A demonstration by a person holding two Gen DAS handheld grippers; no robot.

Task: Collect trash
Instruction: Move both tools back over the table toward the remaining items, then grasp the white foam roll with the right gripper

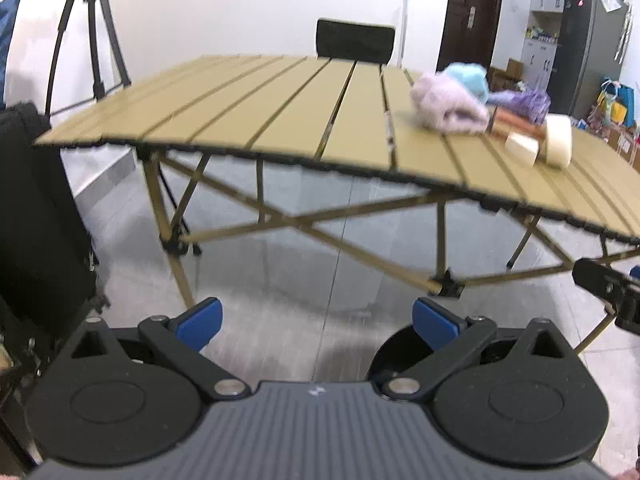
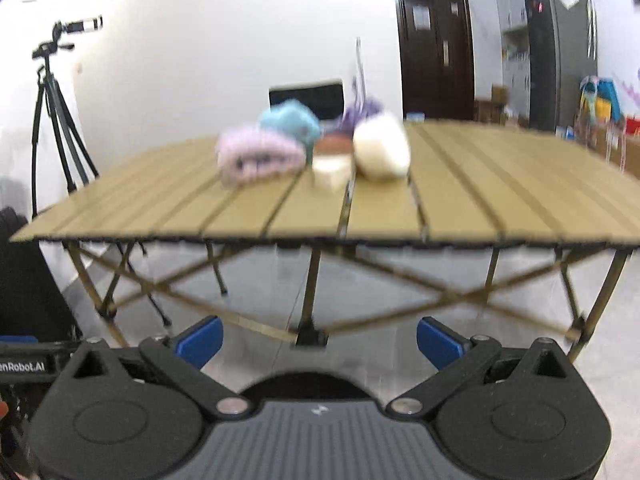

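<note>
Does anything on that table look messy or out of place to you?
Nothing looks spilled or broken. The only clutter is one loose heap on the slatted table: a pink fuzzy bundle, a blue fuzzy lump, a purple crinkled thing and two cream blocks, bunched together. Both pictures are blurred.

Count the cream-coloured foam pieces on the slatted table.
2: a small cream foam block near the table's front edge, and a larger rounded cream foam piece just right of it. Others may be hidden behind the fluffy pink cloth.
</note>
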